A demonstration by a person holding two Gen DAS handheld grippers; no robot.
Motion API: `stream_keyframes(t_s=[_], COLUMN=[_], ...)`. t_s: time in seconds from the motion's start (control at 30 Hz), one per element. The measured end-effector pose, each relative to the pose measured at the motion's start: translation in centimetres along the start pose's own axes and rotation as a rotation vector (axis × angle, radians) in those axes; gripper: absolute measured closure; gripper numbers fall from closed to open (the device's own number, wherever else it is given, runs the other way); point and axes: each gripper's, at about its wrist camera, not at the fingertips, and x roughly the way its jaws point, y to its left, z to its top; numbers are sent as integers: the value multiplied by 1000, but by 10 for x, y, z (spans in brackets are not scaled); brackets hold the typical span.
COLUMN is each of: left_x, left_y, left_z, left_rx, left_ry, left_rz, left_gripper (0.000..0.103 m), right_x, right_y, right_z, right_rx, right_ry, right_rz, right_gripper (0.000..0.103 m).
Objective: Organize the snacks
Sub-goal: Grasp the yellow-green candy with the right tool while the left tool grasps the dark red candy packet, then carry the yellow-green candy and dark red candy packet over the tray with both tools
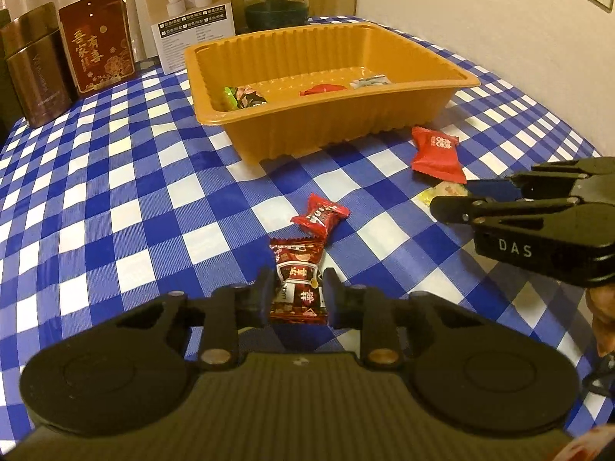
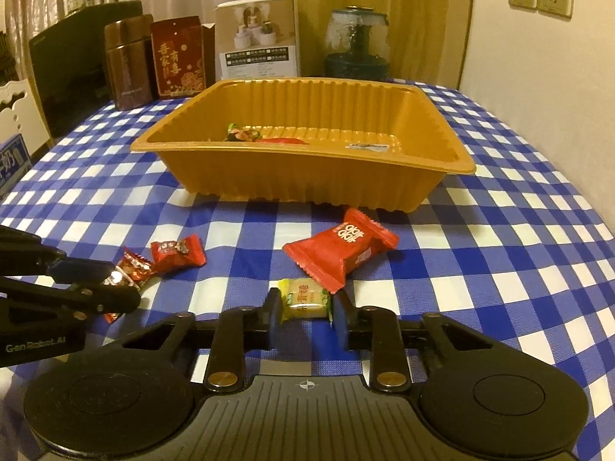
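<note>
Blue-and-white checked tablecloth (image 2: 499, 269), golden-orange tray (image 2: 307, 176), red snack packets (image 2: 342, 247), black tongs (image 2: 303, 313)

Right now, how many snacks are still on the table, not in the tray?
4: a dark red packet between the left gripper's fingers, a red candy beyond it, a yellow snack between the right gripper's fingers, and a big red packet near the tray.

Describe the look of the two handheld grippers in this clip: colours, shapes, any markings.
Both are matte black plastic. The left gripper and right gripper each have a ribbed body between two round discs, brass-coloured pivot screws and linkage bars. Their fingers carry dark blue pads. From the side, the right one reads "DAS", the left "Gen Robot.AI". No cables or sleeves show clearly.
</note>
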Motion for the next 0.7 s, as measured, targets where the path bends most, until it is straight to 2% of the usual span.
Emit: stream_keyframes(t_s=[0.33,0.7], left_x=[-9,-37], left_y=[-2,-10], left_z=[-5,-10], left_rx=[-59,-124], left_ry=[12,6], left_rz=[7,12], left_gripper=[80,81], right_x=[-12,-36], right_y=[-5,-6], right_z=[-4,-7], right_rx=[42,50], right_ry=[27,13], right_rz=[50,63], right_gripper=[78,78])
